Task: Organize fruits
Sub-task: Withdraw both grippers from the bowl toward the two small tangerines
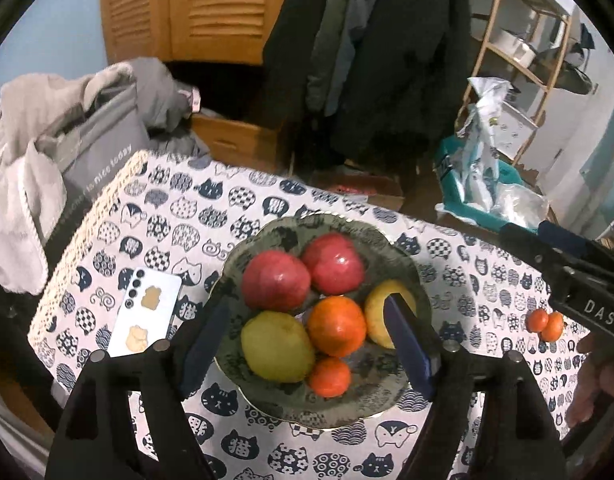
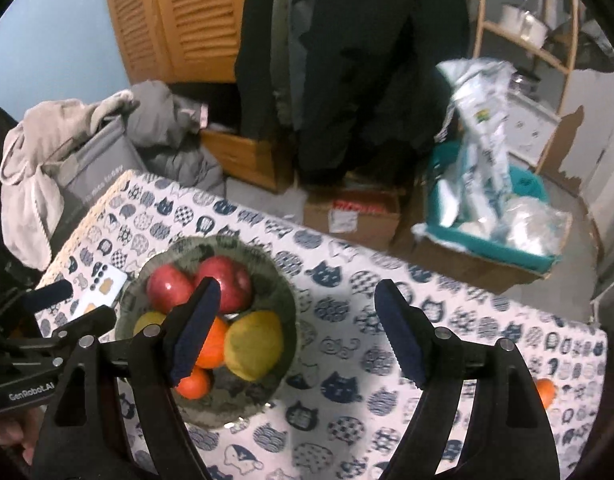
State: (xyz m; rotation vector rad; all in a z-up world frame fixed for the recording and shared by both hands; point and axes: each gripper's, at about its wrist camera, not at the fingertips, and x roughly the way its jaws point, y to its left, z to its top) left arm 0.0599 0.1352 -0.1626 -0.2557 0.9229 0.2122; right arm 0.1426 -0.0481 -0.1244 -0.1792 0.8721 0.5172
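Green bowl point(image 1: 403, 396) on the table point(image 1: 155, 216) holds apples, pears, oranges. Two small oranges point(image 1: 545, 323) lie apart. Left tool point(image 1: 307, 348) and right tool point(image 2: 295, 332) hang released, empty.

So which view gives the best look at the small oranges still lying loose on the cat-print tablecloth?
The left wrist view: two small oranges sit side by side in plain sight, right of the green patterned bowl. The right wrist view shows only part of one orange at the right edge, cut off behind the gripper's frame.
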